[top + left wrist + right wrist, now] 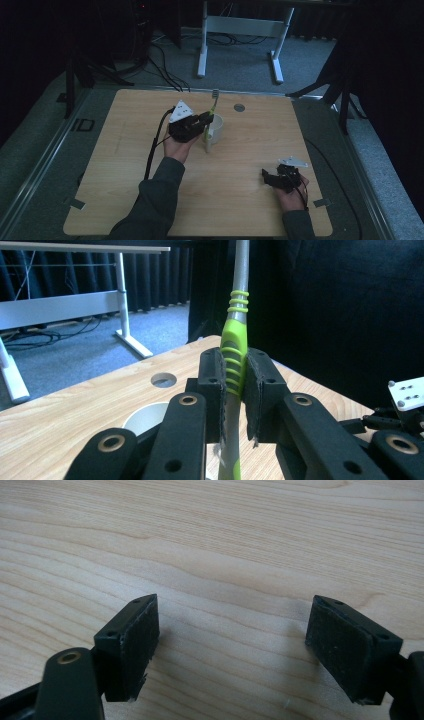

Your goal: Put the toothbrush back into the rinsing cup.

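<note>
A green and grey toothbrush point(212, 114) stands almost upright, its lower end beside a white cup point(217, 129) near the middle of the wooden table point(125, 150). My left gripper point(204, 120) is shut on the toothbrush handle, just left of the cup. In the left gripper view both pads press the green ribbed handle point(234, 365), and the cup rim point(145, 417) shows below left. My right gripper point(267, 177) rests low over the table at the front right, open. In the right gripper view only bare wood lies between the fingers point(132, 640).
A round grey hole cover point(239, 107) sits in the table behind the cup. A white desk frame point(240, 30) stands on the floor beyond the table, with cables nearby. Black tripod legs point(75, 75) flank the table's far corners.
</note>
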The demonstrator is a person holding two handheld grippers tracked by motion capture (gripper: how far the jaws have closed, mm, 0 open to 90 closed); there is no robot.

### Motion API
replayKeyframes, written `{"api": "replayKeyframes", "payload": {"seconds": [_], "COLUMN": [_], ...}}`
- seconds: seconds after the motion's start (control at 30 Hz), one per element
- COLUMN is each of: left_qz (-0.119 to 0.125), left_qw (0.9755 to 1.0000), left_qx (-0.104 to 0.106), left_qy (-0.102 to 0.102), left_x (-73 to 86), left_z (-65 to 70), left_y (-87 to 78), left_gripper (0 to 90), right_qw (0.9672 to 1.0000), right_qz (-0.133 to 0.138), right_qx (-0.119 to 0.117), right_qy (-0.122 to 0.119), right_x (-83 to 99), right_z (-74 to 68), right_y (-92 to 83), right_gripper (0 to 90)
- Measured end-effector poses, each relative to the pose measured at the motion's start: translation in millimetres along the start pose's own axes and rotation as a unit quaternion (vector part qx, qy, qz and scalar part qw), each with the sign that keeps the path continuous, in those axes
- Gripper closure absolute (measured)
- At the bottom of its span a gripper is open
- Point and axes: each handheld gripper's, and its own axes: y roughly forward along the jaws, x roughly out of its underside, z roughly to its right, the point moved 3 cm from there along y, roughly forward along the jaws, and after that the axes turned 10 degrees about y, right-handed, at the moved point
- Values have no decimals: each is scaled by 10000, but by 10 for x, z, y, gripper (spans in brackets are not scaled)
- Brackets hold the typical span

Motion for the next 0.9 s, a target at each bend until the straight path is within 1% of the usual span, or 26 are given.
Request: {"api": "replayKeyframes", "payload": {"seconds": [0.13,0.33,0.5,0.67,0.77,0.9], "left_qz": [20,47,28,64,49,38], "left_qw": [10000,10000,10000,10000,10000,10000], "left_qx": [6,-19,-19,-59,-68,-80], "left_qy": [35,-2,28,4,27,4], "left_x": [12,33,57,73,83,114], "left_z": [0,-15,-14,-22,-29,-53], "left_y": [20,61,92,127,141,176], "left_gripper": [793,793,792,791,792,792], "right_qw": [10000,10000,10000,10000,10000,10000], "right_qz": [-1,-1,-2,-6,-5,-5], "right_qx": [-1,0,-2,-4,-5,-8], "right_qy": [6,8,0,-8,-8,-11], "right_x": [0,0,0,1,0,0], "right_z": [-1,-1,0,0,0,0], "right_y": [0,0,0,-1,-1,-1], "right_gripper": [211,211,211,211,211,211]}}
